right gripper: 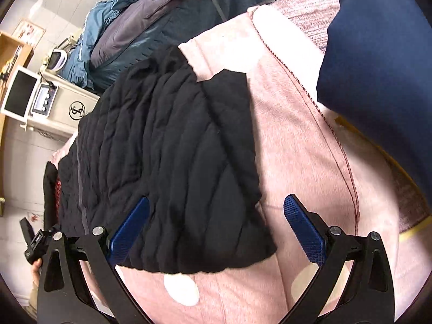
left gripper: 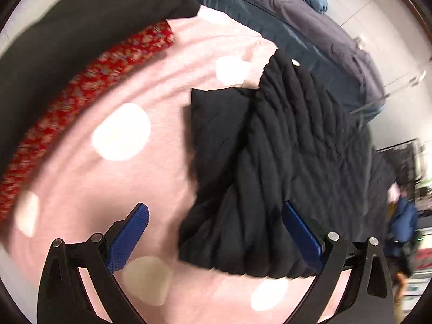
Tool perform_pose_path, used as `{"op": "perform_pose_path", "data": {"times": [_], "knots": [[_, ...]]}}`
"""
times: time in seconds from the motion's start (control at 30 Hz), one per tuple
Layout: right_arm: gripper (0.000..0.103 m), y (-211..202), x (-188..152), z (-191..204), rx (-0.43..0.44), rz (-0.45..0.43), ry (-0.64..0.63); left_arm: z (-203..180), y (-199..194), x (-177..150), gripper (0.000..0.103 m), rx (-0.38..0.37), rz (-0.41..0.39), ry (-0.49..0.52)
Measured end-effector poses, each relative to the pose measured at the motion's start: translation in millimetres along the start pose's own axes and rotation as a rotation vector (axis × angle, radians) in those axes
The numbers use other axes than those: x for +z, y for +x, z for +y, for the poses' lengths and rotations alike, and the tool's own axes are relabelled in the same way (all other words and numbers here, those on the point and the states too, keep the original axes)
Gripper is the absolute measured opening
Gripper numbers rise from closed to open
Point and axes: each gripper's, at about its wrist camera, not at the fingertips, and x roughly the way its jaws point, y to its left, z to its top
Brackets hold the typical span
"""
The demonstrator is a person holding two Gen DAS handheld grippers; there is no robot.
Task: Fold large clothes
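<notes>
A black quilted garment lies partly folded on a pink blanket with white dots. My left gripper is open just above its near edge, its fingers apart with the right blue pad over the fabric. In the right wrist view the same garment lies on the pink blanket. My right gripper is open over its near corner, holding nothing. The left hand-held gripper shows at the far left edge.
A red patterned cloth and a black cushion lie at the blanket's left. A dark blue bed with bedding stands beyond. A navy cushion lies at right; a white cabinet with a monitor stands at left.
</notes>
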Motion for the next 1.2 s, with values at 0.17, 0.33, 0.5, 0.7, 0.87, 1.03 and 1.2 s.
{"op": "perform_pose_path", "data": {"times": [0.17,0.33,0.5,0.7,0.87,1.03,1.2], "knots": [[0.098,18.3,8.9,-14.0,0.036,0.055,0.043,-3.8,31.2,16.7,0.097,-0.064,0.077,0.015],[0.098,41.3,26.9,3.2,-0.001,0.081,-0.005,2.4,71.4,31.0,0.098,-0.125,0.176,-0.013],[0.098,50.0,32.0,4.7,0.006,0.099,-0.008,1.9,89.7,41.0,0.098,-0.124,0.204,-0.049],[0.098,62.2,40.9,-0.8,0.023,0.113,0.007,-23.1,95.6,48.7,0.098,-0.082,0.21,0.004],[0.098,85.8,55.6,0.4,0.05,0.138,0.033,-24.3,95.9,45.8,0.098,-0.088,0.203,-0.015],[0.098,99.8,65.7,24.4,-0.011,0.078,0.022,-8.1,96.3,34.3,0.098,-0.064,0.198,-0.036],[0.07,104.3,62.0,57.7,-0.103,0.04,-0.111,-16.0,92.1,30.8,0.095,-0.014,0.204,-0.038]]}}
